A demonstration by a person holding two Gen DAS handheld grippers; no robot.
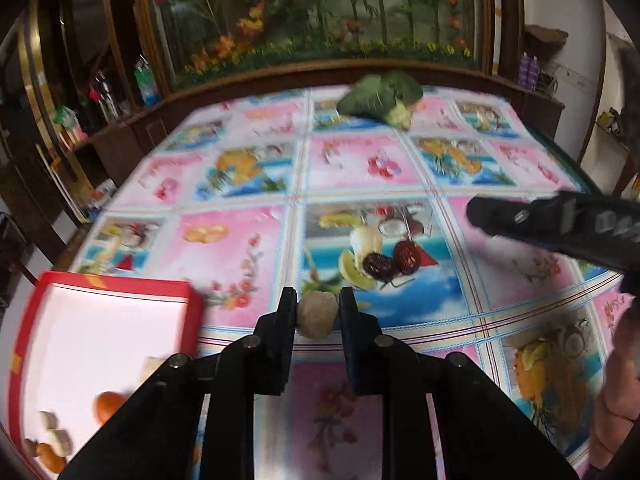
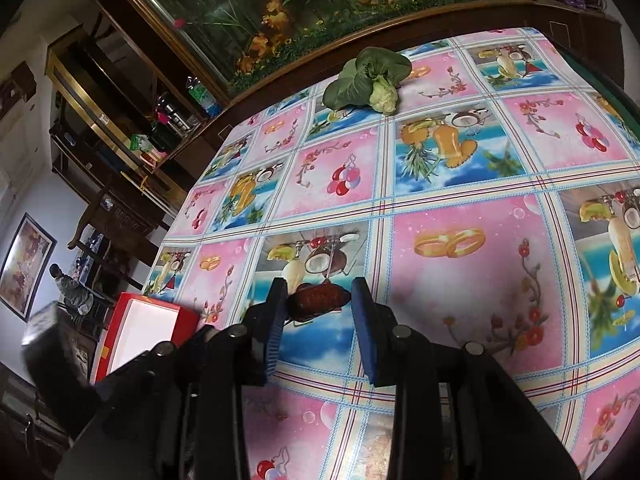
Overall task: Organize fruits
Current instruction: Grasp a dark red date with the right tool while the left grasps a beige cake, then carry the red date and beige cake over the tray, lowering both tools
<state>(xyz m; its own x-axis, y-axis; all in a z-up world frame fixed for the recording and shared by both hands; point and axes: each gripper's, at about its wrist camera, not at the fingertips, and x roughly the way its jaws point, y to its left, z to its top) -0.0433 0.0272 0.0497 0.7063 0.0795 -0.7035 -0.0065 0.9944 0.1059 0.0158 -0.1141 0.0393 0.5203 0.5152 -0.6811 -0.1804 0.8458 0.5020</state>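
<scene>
Gripping a round tan fruit (image 1: 317, 315) in the left gripper (image 1: 318, 314) and a red date (image 2: 319, 299) in the right gripper (image 2: 320, 300), the job looks midway: the red box (image 1: 188, 289) (at nine o'clock) holds several pieces, two dark dates (image 1: 390, 263) remain at twelve.

The tablecloth (image 2: 460, 280) has pink and blue squares with printed fruits and flowers. The box (image 1: 192, 292) is red outside, white inside. The vegetable (image 2: 366, 76) is dark green
</scene>
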